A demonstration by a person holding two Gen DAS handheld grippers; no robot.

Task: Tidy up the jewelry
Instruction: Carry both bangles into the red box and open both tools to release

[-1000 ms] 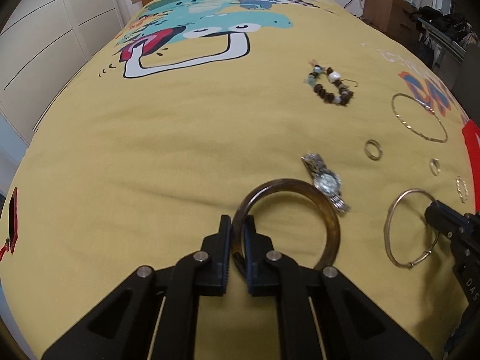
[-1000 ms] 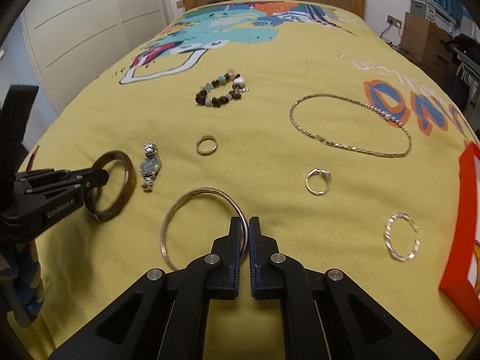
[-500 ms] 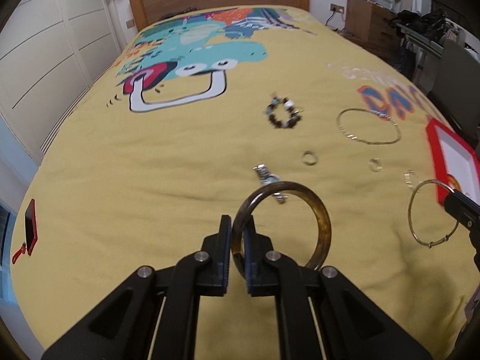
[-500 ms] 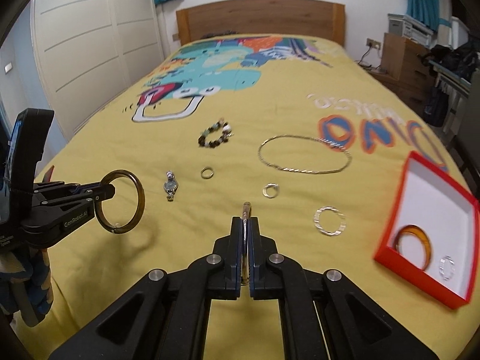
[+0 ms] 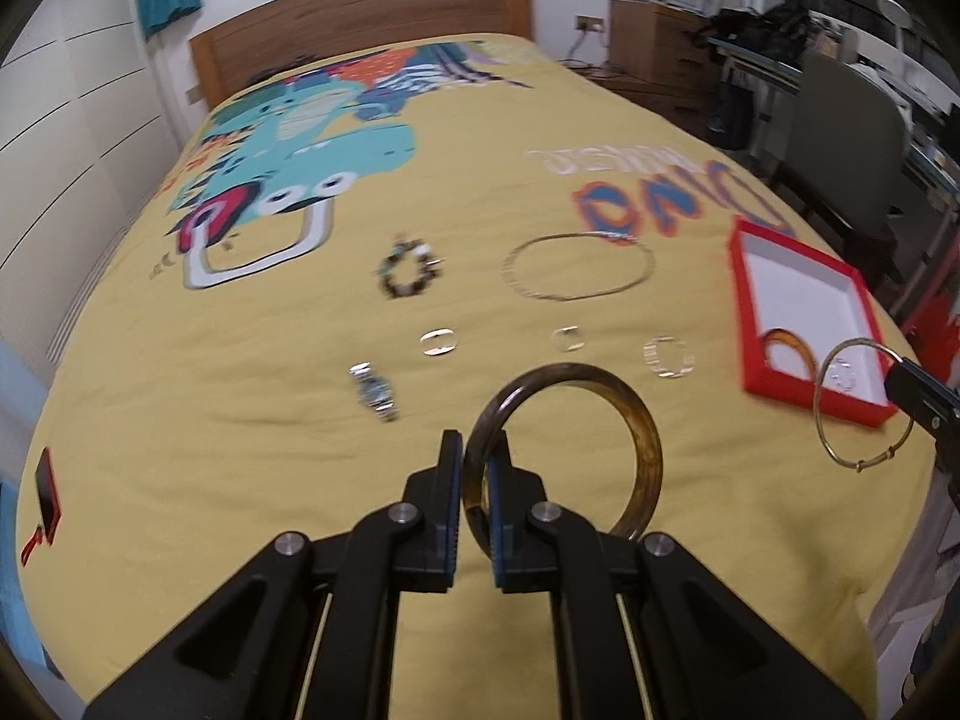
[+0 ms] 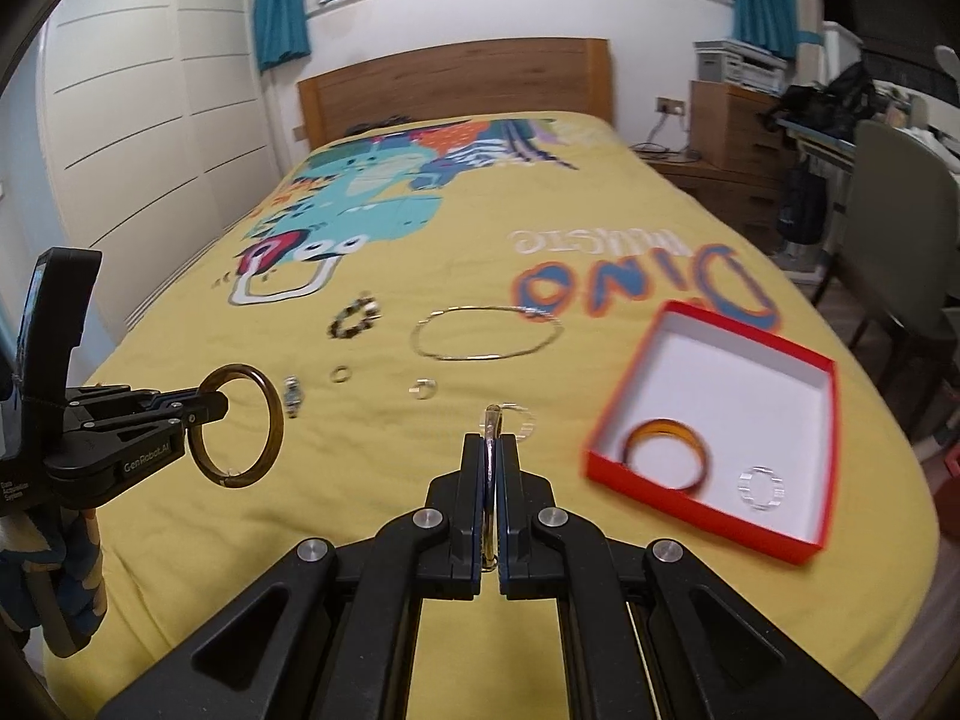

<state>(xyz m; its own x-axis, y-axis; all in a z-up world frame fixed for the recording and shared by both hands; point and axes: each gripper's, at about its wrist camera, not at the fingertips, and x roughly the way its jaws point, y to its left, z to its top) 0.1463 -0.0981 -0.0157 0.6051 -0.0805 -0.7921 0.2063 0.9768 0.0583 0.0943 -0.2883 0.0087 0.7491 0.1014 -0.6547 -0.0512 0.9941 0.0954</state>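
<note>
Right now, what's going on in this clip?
A person is sorting jewelry on a bed, a tool in each hand. The left tool is shut on a brown bangle, held up off the bedspread. The right tool is shut on a thin metal bangle, near the red box, which already holds an amber bangle and a clear ring. A watch, beaded bracelet, necklace and small rings are not yet boxed.
</note>
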